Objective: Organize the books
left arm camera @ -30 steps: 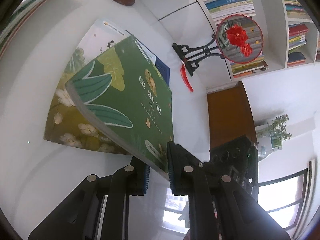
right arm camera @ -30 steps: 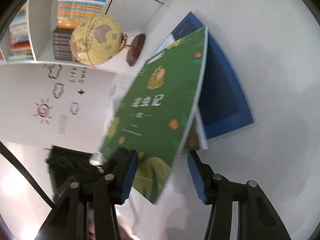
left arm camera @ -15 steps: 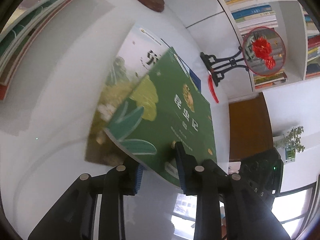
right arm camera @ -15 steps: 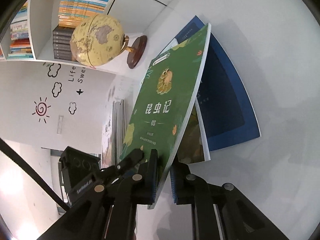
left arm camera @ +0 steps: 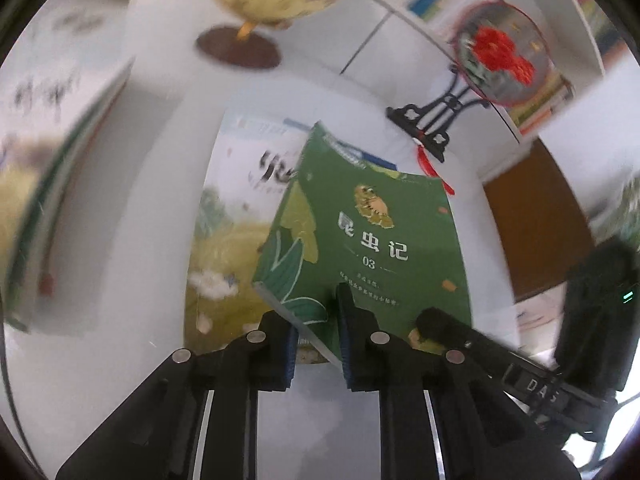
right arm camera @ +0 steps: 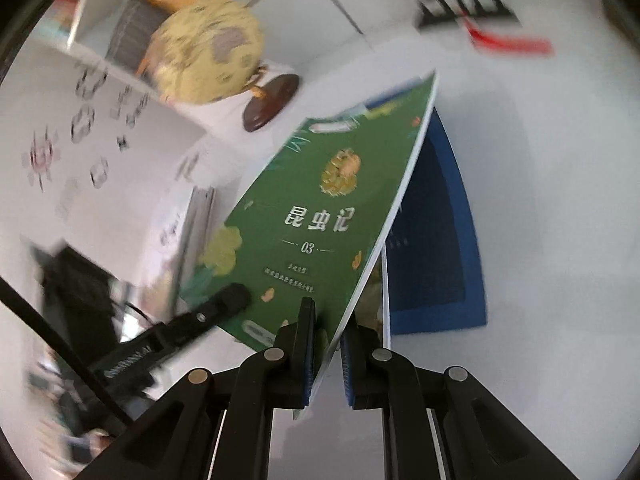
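A green book with white Chinese lettering and "03" is held lifted and tilted above the white table. My left gripper is shut on its near left corner. My right gripper is shut on its near right edge; the book fills the middle of that view. Under it lie a pale floral book and a blue book, flat on the table. The right gripper's finger rests on the green cover in the left wrist view.
A yellow globe on a brown base stands behind the books. A round red-flower ornament on a black stand is at the back right. A stack of books is at the left. Bookshelves line the back wall.
The right gripper has closed on the green book's edge. Both grippers have swung with the book, so it now sits more square in front of them. The views are blurred by motion.
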A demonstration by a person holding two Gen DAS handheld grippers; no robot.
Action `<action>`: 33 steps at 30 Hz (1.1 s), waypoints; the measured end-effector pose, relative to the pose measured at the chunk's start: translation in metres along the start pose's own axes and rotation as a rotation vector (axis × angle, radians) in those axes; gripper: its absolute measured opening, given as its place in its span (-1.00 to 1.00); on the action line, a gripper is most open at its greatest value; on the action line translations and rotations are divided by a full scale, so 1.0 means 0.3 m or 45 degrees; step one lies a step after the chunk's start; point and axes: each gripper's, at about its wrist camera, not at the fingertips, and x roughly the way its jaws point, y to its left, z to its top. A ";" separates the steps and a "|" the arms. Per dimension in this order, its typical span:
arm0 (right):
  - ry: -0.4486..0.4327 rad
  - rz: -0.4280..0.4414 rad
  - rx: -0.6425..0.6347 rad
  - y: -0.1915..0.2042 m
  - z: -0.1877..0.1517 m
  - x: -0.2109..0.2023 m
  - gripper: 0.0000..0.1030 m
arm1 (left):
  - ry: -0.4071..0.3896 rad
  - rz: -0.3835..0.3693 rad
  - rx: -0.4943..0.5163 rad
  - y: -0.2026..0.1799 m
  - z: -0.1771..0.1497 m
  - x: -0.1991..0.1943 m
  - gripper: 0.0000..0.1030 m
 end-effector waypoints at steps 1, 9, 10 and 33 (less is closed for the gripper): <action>-0.014 -0.037 -0.055 0.025 -0.001 -0.011 -0.76 | -0.018 0.029 0.045 -0.017 0.002 -0.012 -0.73; -0.068 -0.102 -0.272 0.151 -0.019 -0.074 -0.74 | -0.118 0.105 0.213 -0.048 0.006 -0.139 -0.73; -0.074 -0.096 -0.283 0.169 -0.022 -0.081 -0.74 | -0.130 0.104 0.222 -0.045 0.010 -0.163 -0.73; -0.148 0.066 -0.593 0.898 -0.005 0.142 -0.72 | -0.345 0.251 0.057 0.466 0.153 -0.645 -0.73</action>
